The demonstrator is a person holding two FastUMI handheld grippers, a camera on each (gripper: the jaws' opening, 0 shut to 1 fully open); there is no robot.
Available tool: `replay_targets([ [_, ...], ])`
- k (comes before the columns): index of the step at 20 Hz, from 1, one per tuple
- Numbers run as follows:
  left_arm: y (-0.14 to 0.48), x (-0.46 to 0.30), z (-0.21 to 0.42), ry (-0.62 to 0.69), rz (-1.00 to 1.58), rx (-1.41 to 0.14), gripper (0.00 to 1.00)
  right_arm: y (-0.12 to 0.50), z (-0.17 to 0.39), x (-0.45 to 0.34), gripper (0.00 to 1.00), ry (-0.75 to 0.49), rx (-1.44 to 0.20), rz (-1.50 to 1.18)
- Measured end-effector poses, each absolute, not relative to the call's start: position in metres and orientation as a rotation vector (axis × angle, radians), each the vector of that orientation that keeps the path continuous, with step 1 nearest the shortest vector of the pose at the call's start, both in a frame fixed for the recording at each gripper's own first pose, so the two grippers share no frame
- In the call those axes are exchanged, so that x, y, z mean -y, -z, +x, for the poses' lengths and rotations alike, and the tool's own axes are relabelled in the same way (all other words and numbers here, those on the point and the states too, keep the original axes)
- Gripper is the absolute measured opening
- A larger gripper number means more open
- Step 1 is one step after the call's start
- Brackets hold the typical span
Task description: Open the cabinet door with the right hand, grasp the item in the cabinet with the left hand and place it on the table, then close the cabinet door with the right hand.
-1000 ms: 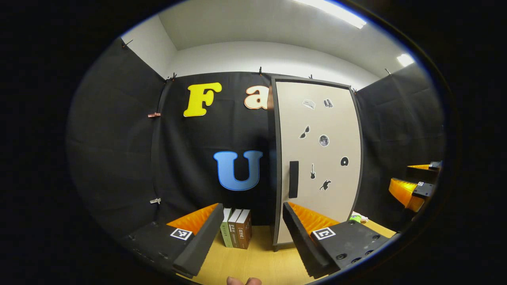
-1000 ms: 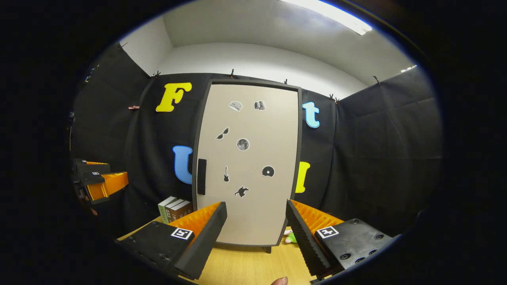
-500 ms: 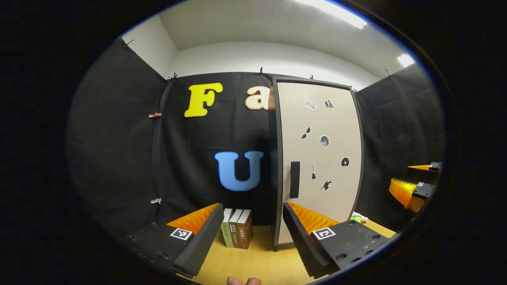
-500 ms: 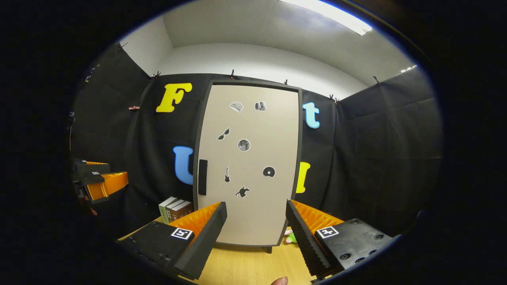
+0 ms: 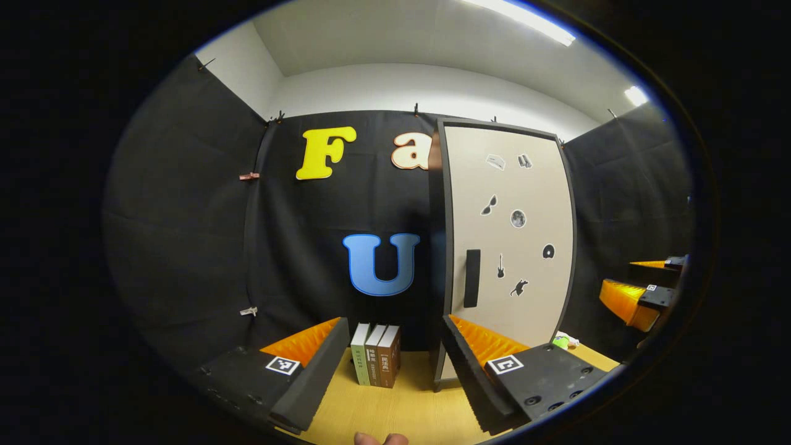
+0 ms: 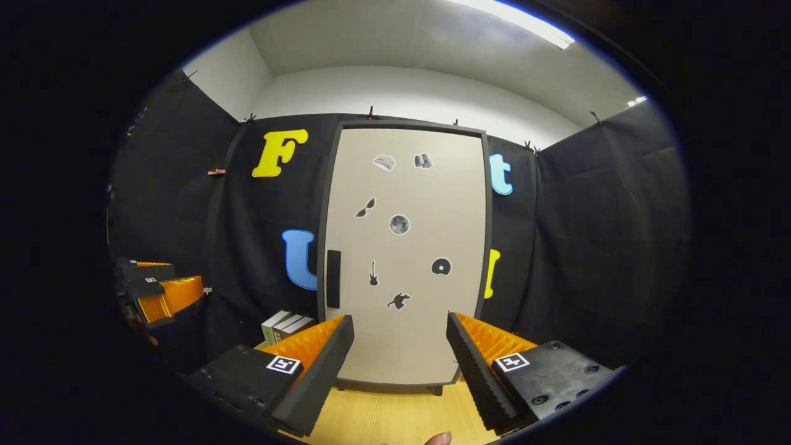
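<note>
Right gripper (image 6: pixel 395 346): fingers spread wide, nothing between them, aimed square at the cabinet door (image 6: pixel 405 247). Not touching the door yet. Door looks shut; its dark vertical handle (image 6: pixel 333 279) sits on the door's left edge, left of where the gripper points. Judgement: the opening step hasn't started, and the gripper needs to shift left to line up on the handle.

Left gripper (image 5: pixel 392 361): also spread, empty, held low over the worktop (image 5: pixel 395 408). It faces the gap between the books (image 5: pixel 376 363) and the cabinet's left edge, likely parked clear of the door swing until the inside is reachable.

The item to fetch is behind the shut door, so I can't tell what or where it is inside.

Three books stand upright on the worktop left of the cabinet. A small green thing (image 5: pixel 561 340) lies on the worktop at the cabinet's right side; too small to identify.

Risk: door swings toward the left gripper's side, so it may need to back off.
</note>
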State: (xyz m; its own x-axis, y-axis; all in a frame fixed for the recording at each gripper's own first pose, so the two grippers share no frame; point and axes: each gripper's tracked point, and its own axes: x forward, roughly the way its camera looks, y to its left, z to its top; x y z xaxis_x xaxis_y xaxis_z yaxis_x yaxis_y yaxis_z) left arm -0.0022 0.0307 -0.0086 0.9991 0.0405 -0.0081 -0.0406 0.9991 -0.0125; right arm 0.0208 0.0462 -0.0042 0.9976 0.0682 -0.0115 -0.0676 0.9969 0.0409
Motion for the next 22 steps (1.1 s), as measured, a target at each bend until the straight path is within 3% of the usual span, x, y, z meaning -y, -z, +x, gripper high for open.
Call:
replay_targets([
  [11,0.037,-0.069,0.016,-0.091,-0.043,-0.052,0.95,0.024,0.133,-0.14,0.98,-0.181,-0.047,0.111],
  [22,0.063,-0.102,0.034,-0.125,-0.057,-0.089,0.95,0.063,0.248,-0.19,0.98,-0.154,-0.112,0.111],
])
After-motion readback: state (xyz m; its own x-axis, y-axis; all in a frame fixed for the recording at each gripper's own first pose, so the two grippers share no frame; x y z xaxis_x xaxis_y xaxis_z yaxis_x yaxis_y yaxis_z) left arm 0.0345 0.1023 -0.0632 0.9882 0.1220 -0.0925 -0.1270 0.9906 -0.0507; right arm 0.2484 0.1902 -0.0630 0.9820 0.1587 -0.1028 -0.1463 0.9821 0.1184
